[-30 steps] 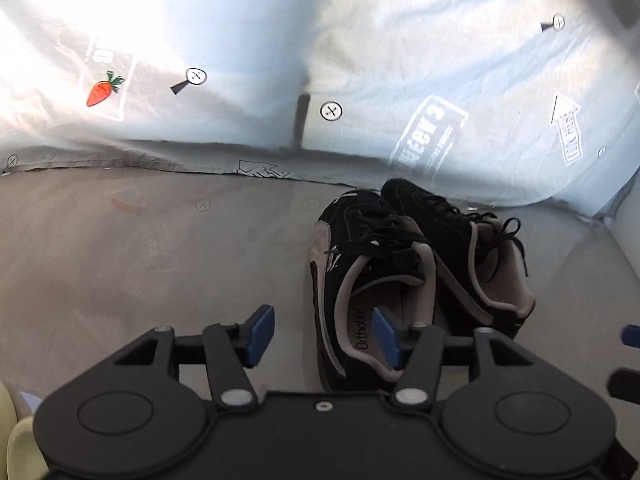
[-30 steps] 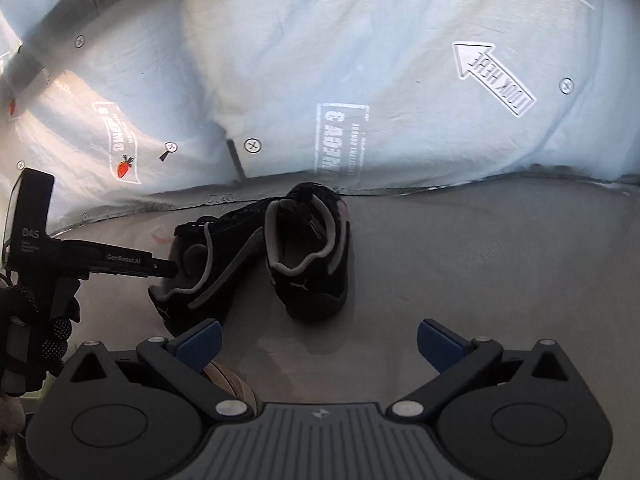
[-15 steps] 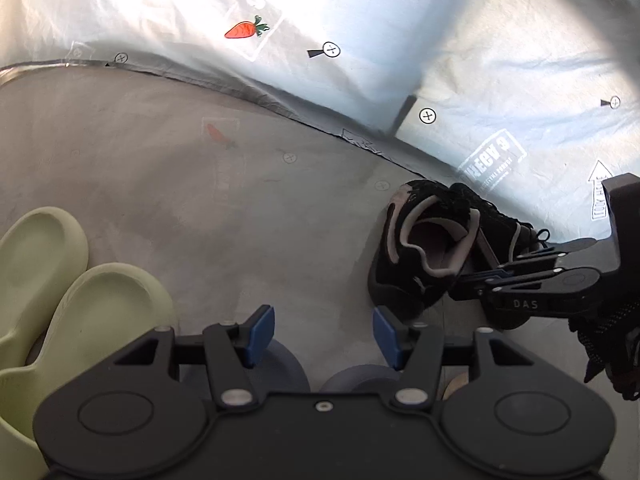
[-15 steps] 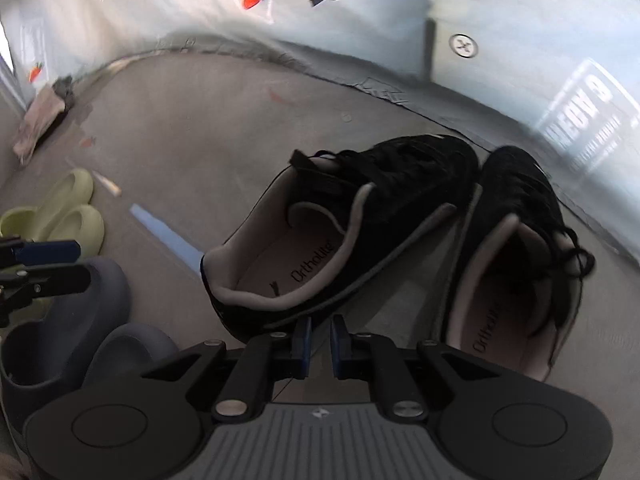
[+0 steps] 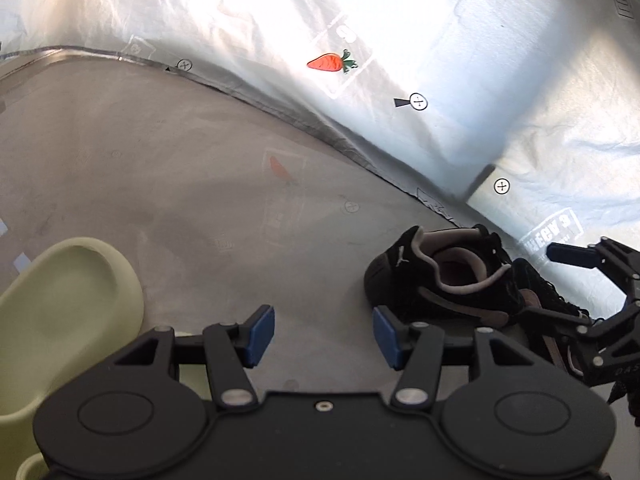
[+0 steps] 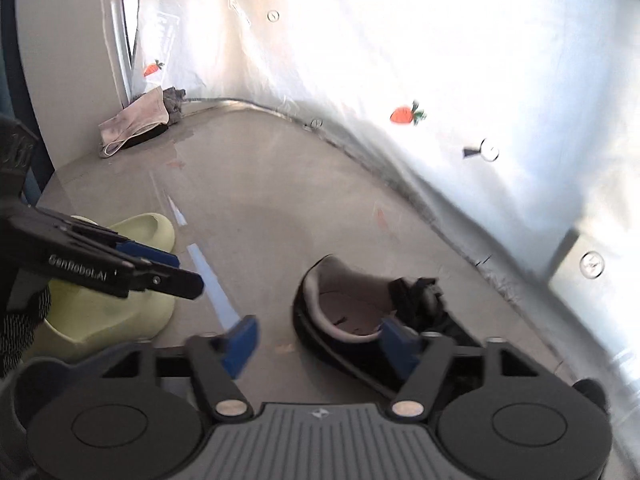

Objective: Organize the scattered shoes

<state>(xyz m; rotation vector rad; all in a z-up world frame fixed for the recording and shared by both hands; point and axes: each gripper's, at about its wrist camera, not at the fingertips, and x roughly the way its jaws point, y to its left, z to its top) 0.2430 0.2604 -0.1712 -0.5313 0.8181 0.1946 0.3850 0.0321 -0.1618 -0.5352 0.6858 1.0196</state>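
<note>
Both tongs are empty: the left gripper point(image 5: 323, 336) sits half open over bare floor, the right gripper point(image 6: 320, 344) is opening. The black sneakers point(image 5: 452, 280) lie right of the left jaws (paired by the sheet), the pale green clogs point(image 5: 60, 304) left; swing there and grip a rim squarely.

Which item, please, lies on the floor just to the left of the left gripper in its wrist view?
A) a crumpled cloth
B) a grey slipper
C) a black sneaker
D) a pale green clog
D: the pale green clog lies at the left edge of that view beside the left gripper, while the black sneaker lies on the other side, to the right.
</note>
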